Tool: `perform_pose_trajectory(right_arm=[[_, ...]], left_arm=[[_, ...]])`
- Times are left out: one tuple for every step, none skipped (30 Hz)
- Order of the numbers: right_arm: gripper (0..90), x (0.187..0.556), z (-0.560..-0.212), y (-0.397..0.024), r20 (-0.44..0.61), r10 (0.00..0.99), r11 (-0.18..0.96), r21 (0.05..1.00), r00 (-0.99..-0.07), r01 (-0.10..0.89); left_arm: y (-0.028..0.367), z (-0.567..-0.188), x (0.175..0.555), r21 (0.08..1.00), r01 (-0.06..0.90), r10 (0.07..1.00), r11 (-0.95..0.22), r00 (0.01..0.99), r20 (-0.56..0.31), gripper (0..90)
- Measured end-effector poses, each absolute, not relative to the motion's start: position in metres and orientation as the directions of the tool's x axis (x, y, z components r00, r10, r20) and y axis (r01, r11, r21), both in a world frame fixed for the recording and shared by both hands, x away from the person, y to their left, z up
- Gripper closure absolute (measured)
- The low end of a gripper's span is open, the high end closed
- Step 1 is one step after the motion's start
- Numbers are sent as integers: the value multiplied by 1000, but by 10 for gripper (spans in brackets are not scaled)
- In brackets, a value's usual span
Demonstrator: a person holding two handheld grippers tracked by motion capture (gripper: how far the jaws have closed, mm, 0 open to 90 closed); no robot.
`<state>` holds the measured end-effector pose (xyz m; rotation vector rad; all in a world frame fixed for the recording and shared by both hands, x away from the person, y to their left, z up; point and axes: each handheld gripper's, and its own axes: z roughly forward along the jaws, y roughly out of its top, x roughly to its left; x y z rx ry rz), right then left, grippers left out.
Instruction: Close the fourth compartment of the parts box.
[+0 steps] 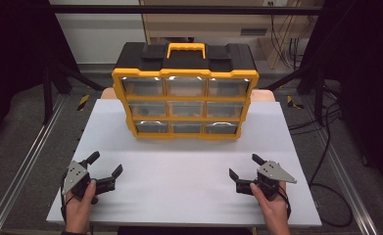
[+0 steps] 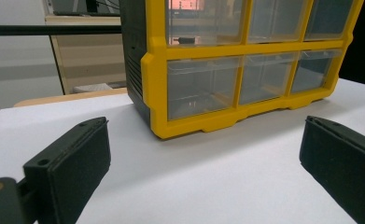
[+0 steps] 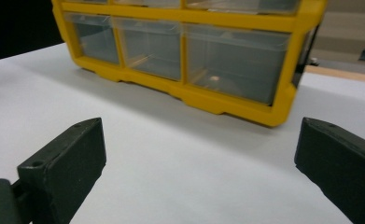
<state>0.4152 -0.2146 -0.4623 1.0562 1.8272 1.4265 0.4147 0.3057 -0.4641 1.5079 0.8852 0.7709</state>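
A yellow and black organizer box [image 1: 185, 95] with nine clear drawers and a yellow handle [image 1: 186, 49] stands at the back middle of the white table [image 1: 179, 171]. My left gripper [image 1: 105, 164] rests near the front left, held by a hand, jaws wide open with nothing between them. My right gripper [image 1: 244, 166] sits near the front right, also open and empty. In the left gripper view the organizer box [image 2: 245, 65] stands ahead beyond my left gripper [image 2: 208, 163]. In the right gripper view the organizer box [image 3: 185, 51] stands ahead of my right gripper [image 3: 199, 163].
The table has metal rails [image 1: 27, 161] along both sides. Cables [image 1: 326, 161] trail on the floor at the right. A wooden board edge [image 1: 262, 95] shows behind the box. Bare white surface lies between the grippers and the box.
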Motion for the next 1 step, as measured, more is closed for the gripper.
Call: perform_pose_trajectory(right_arm=[[19,415,-462,-217,11,865,113,969,-501,218]], left_arm=[[306,-464,414,994,108,868,-35,496,-23,15]])
